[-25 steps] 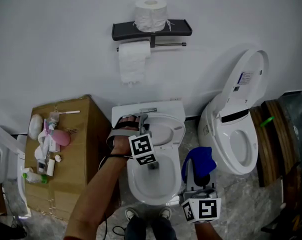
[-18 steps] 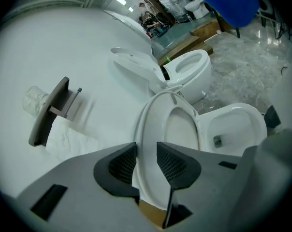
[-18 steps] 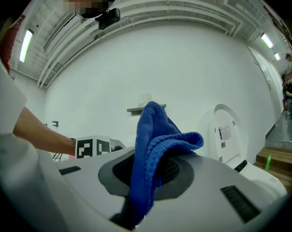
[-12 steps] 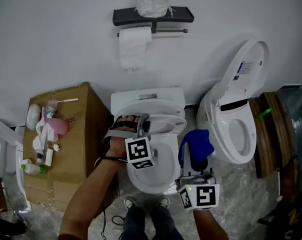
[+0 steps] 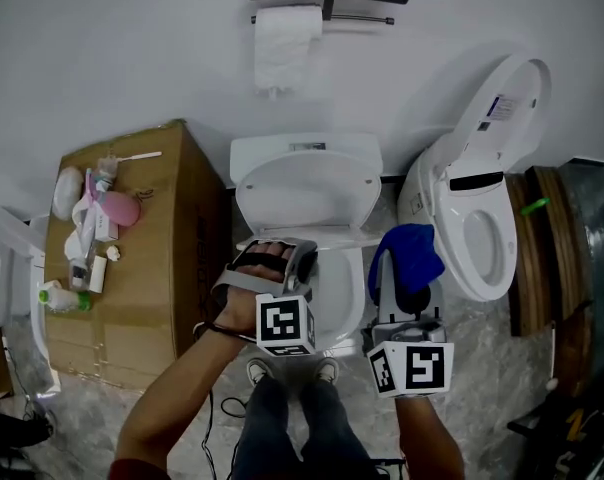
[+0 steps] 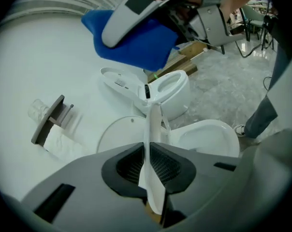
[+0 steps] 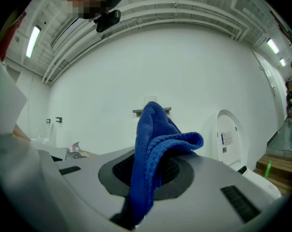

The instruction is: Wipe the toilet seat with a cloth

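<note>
Right gripper — tight around blue cloth

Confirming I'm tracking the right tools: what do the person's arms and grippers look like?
Both the left gripper and right gripper are grey, each bearing a cube of black-and-white square markers. Black straps cross the left hand; a black cable hangs from its wrist. Forearms bare.

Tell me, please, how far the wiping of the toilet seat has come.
Done: the right gripper is shut on the blue cloth. In hand: the left gripper, its jaws just closing, pinches a thin white edge of the toilet, seat or lid unclear. Left: all the wiping; the cloth is held beside the bowl.
</note>
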Motion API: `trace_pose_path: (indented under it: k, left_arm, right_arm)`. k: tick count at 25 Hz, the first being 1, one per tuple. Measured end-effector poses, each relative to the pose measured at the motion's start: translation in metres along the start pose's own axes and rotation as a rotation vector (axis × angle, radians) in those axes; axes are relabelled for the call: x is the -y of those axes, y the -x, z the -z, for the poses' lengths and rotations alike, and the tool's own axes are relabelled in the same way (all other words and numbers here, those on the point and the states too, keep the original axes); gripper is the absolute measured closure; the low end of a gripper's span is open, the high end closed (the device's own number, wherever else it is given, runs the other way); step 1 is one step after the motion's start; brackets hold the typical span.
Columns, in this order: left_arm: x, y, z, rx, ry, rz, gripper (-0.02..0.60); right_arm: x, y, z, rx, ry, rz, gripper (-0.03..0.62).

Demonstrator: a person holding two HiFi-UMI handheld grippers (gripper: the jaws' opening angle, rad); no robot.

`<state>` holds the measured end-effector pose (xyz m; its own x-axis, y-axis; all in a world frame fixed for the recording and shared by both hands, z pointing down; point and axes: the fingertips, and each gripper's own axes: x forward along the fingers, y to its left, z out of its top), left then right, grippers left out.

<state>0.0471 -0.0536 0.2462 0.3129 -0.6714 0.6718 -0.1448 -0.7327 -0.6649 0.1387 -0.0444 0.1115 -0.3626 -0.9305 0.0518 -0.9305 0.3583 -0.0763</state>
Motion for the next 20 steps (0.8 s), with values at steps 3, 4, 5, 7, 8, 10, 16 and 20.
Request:
trace_pose_path:
  k: [3, 4, 5, 7, 8, 10, 16, 20]
  left_arm:
    - [0.031, 0.007, -0.003, 0.005, 0.015, 0.049, 0.531]
    - [0.040, 0.010, -0.004, 0.006, 0.022, 0.063, 0.531]
    - [0.049, 0.012, -0.005, 0.006, 0.030, 0.074, 0.531]
    - [0.067, 0.016, -0.006, 0.004, 0.047, 0.098, 0.531]
    - [0.076, 0.018, -0.007, 0.004, 0.052, 0.111, 0.529]
    - [0.096, 0.021, -0.009, 0.005, 0.057, 0.145, 0.528]
    - [0.167, 0.021, -0.007, 0.009, 0.096, 0.276, 0.509]
    - [0.213, 0.017, -0.004, 0.012, 0.140, 0.394, 0.489]
  right_arm:
    - [-0.005, 0.009, 0.005, -0.005, 0.007, -0.002, 0.533]
    - [-0.007, 0.011, 0.007, -0.009, 0.010, -0.004, 0.533]
    - [-0.009, 0.013, 0.009, -0.013, 0.013, -0.007, 0.533]
    - [-0.012, 0.018, 0.014, -0.020, 0.015, -0.013, 0.533]
    - [-0.013, 0.020, 0.017, -0.024, 0.017, -0.015, 0.533]
    - [-0.017, 0.026, 0.024, -0.035, 0.026, -0.021, 0.533]
    - [-0.027, 0.039, 0.059, -0.085, 0.046, -0.035, 0.533]
    - [-0.031, 0.045, 0.090, -0.129, 0.044, -0.039, 0.533]
